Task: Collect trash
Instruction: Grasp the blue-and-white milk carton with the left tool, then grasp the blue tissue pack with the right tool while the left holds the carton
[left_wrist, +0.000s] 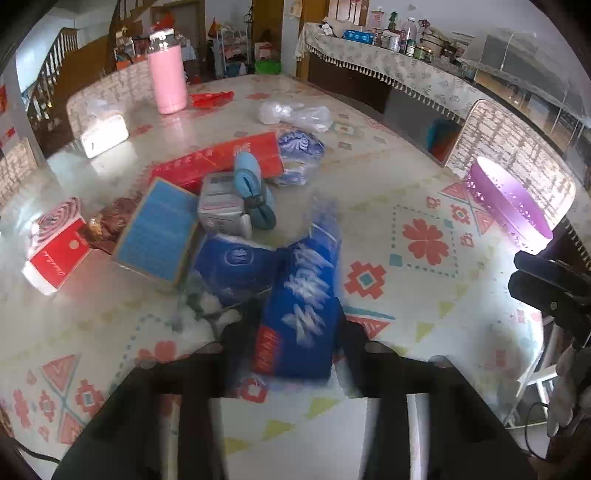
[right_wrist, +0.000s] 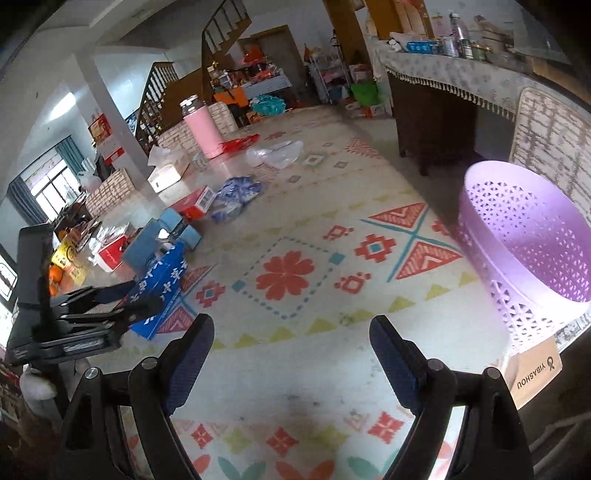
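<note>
A blue pack with white lettering (left_wrist: 299, 295) lies on the patterned tablecloth (left_wrist: 424, 206), at the near edge of a heap of trash. My left gripper (left_wrist: 295, 328) is shut on it, one black finger on each long side. The right wrist view shows the same pack (right_wrist: 162, 280) at the left with the left gripper (right_wrist: 125, 306) around its near end. My right gripper (right_wrist: 291, 343) hangs open over bare cloth, nothing between its blue pads. A purple perforated basket (right_wrist: 524, 243) stands at the table's right edge, also seen as the basket (left_wrist: 509, 203).
The heap holds a blue flat box (left_wrist: 159, 229), a long red box (left_wrist: 218, 162), a small red-and-white box (left_wrist: 55, 258), a grey carton (left_wrist: 221, 206) and blue wrappers (left_wrist: 299, 151). Further back stand a pink tumbler (left_wrist: 166, 77), a clear plastic bag (left_wrist: 295, 114) and a tissue box (left_wrist: 103, 133).
</note>
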